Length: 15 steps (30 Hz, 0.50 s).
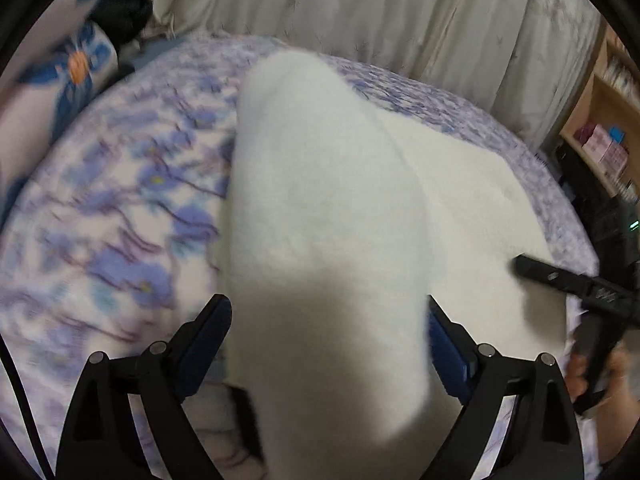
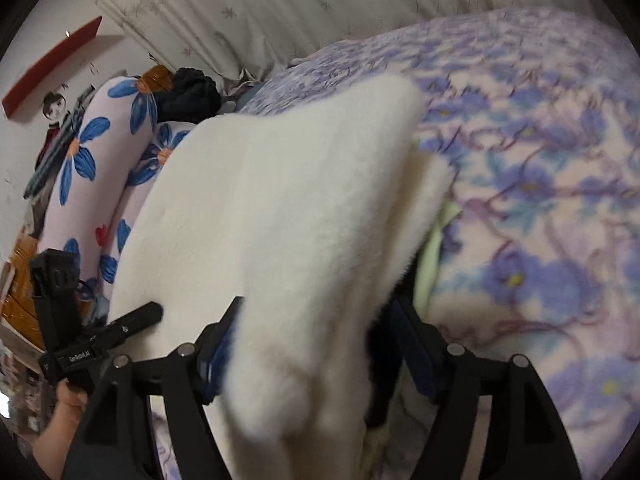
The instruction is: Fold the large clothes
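My left tool [image 1: 328, 344]: jaws spread wide, fingers [image 1: 208, 336] standing on either side of a hanging fold of the white garment [image 1: 320, 184]. The fleece fills the gap between them, but the pads do not visibly press it; the blue pad on the right finger shows a sliver of space beside the cloth. I read it as open, with the cloth draped through.

My right tool [image 2: 316, 344]: also spread, though a little less. A thick fold of the garment [image 2: 280, 208] hangs down between its fingers [image 2: 218, 344]. The left pad sits just beside the fleece; the far pad is partly hidden behind the cloth and in shadow. No clear pinch seen.

The garment is white and fluffy, lying on the bed [image 1: 120, 200], on a purple floral cover. Part of it is flat on the cover, part humped up in a ridge running away from both tools. A pale green layer [image 2: 430, 256] peeks out under its edge in the right view.

Each tool shows in the other's view: the right one at the garment's near edge, a hand [image 1: 612, 376] gripping it; the left one resting on the fleece.

Blue-flowered pillows [image 2: 80, 160] lie at the bed's head and a curtain [image 1: 360, 8] hangs behind.
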Motion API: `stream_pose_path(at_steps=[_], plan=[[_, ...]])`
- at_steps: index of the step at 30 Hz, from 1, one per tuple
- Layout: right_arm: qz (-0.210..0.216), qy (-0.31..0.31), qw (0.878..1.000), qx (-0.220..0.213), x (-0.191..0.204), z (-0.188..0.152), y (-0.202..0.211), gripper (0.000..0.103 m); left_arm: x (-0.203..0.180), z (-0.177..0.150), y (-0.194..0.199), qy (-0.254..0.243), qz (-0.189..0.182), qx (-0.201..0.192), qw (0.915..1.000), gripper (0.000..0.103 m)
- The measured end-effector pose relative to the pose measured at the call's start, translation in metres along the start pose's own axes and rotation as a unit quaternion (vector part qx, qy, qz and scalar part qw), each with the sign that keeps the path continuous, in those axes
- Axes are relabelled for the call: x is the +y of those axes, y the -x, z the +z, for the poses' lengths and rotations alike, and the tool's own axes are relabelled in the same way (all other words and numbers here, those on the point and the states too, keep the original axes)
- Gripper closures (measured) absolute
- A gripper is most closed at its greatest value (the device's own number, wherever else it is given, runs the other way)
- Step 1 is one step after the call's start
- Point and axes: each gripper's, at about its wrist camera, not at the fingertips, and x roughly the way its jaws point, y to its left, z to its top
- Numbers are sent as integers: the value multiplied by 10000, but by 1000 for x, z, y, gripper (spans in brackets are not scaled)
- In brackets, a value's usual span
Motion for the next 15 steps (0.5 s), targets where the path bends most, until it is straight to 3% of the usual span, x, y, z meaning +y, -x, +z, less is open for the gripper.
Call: stream_pose_path(at_steps=[2, 4, 7, 8, 12, 14, 15], plan=[[-140, 142, 9994, -294, 7, 1, 27, 30, -4, 3, 20, -109, 200, -201, 9995, 13], [-186, 180, 9981, -563, 12, 4, 47, 30, -7, 8, 44, -118, 253, -478, 9985, 22], [-163, 374, 9957, -830, 31, 8, 60, 30, -16, 17, 64, -148, 212, -586, 9979, 75], [-181, 453, 9951, -856, 39, 7, 60, 33, -21, 18, 63, -176, 240, -532, 9981, 86], [-265, 444, 9970, -577, 52, 7, 33, 67, -45, 17, 44, -533, 311, -329, 9976, 89], [-569, 356, 9970, -393, 46, 5, 14, 74, -55, 12, 31, -692, 651, -208, 9953, 89], [-786, 363, 9955, -380, 41, 4, 8, 86, -56, 11, 25, -775, 886, -233, 9928, 92]])
